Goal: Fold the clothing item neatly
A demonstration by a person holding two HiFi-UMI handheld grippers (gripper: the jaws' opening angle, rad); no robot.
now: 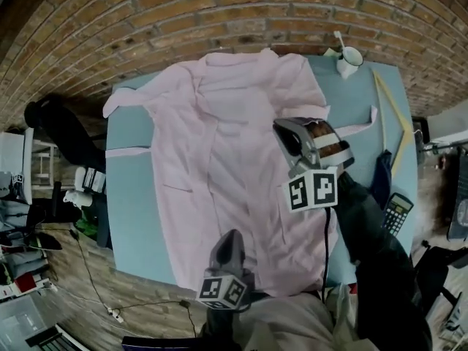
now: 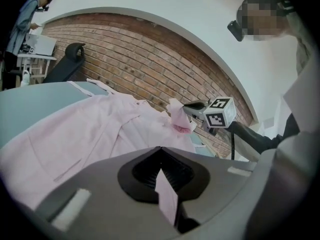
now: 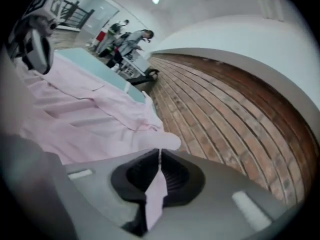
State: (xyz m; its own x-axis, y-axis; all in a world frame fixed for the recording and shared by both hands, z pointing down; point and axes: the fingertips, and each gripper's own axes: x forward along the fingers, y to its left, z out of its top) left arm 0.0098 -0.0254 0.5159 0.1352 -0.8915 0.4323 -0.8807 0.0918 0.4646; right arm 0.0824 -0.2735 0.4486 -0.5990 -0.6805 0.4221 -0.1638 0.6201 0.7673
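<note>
One pink shirt (image 1: 219, 130) covers one teal table (image 1: 130, 203), where the left gripper (image 1: 232, 236) and right gripper (image 1: 285, 130) each pinch its cloth, seemingly at edges.

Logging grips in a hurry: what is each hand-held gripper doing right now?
Left hand-held gripper: closed on the pink shirt.
Right hand-held gripper: closed on the same shirt.

Shirt (image 1: 219, 145) across table (image 1: 131, 210), mug (image 1: 349, 61) at far-right corner
</note>
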